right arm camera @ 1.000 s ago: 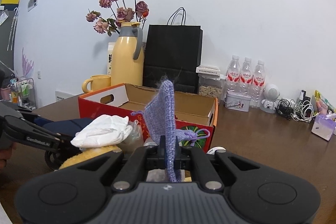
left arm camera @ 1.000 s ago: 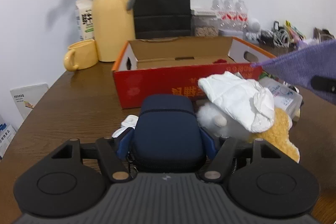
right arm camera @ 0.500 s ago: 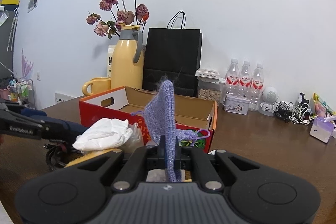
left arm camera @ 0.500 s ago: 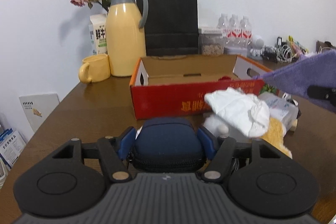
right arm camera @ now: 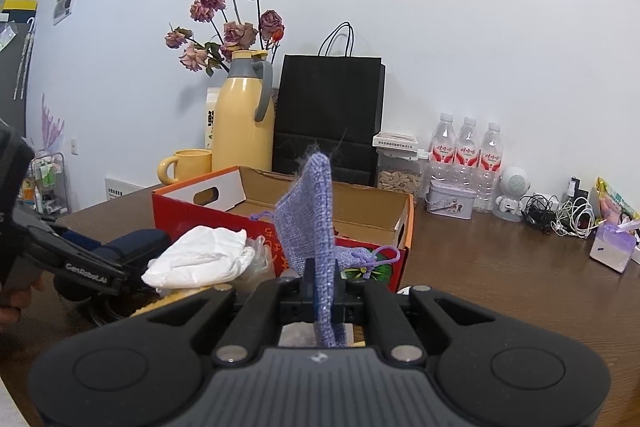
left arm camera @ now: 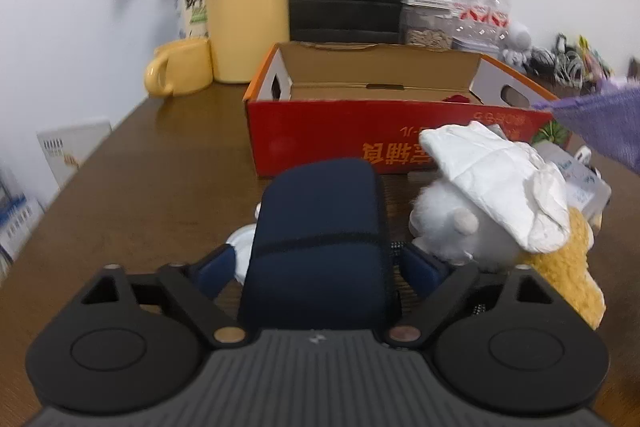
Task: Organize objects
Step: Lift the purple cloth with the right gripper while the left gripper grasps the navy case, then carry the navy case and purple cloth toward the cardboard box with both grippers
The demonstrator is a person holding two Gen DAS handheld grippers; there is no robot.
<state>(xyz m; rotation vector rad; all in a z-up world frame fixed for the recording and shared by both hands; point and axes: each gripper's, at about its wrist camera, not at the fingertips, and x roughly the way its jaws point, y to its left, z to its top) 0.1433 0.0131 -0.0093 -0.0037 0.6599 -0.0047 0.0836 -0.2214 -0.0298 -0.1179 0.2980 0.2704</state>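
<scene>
The one red box (left arm camera: 400, 131) stands open beyond the one navy case (left arm camera: 318, 247), whose long axis points toward it. The left gripper (left arm camera: 318, 267), nearer, has just spread, pads clear of the case. The right gripper (right arm camera: 324, 301) pinches one purple pouch (right arm camera: 312, 211).

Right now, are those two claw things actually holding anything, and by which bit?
The right gripper pinches the purple mesh pouch by its lower edge. The left gripper has just been opening; the navy case sits between its fingers, unpressed.
</scene>
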